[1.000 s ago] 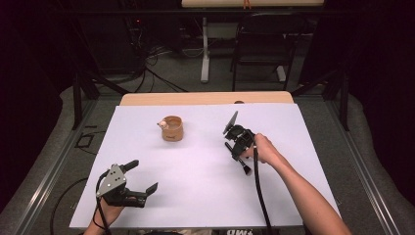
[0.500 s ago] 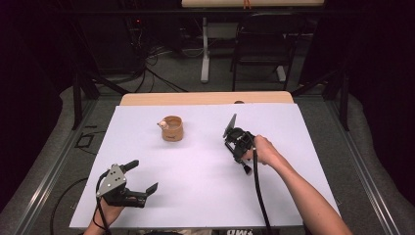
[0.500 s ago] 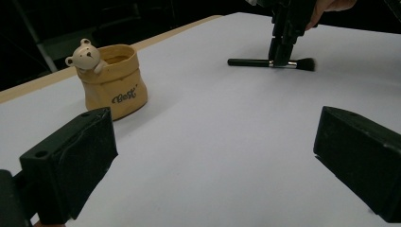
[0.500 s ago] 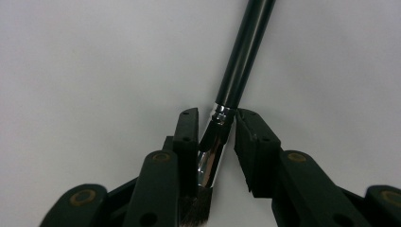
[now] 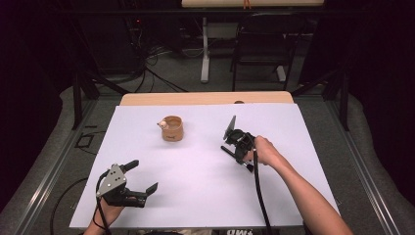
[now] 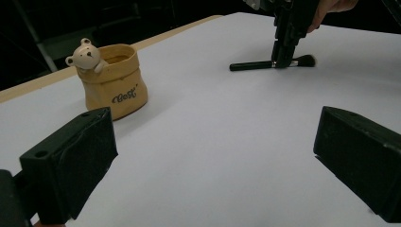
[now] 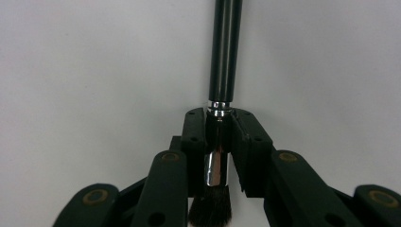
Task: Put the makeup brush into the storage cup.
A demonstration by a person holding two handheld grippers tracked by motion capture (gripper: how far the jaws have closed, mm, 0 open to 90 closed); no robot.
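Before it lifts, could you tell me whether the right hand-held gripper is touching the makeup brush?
Touching: in the right gripper view the right hand-held gripper has its jaws closed against the makeup brush at its silver ferrule.

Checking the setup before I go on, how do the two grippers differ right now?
The right gripper is shut on the makeup brush, jaws pointing down at the table; the left gripper is open and holds nothing, jaws level above the sheet. Both are black and hand-held.

Script word on front of bear pot (image 6: 111, 80), dark lettering, reads roughly "Best"; exact letters unclear.
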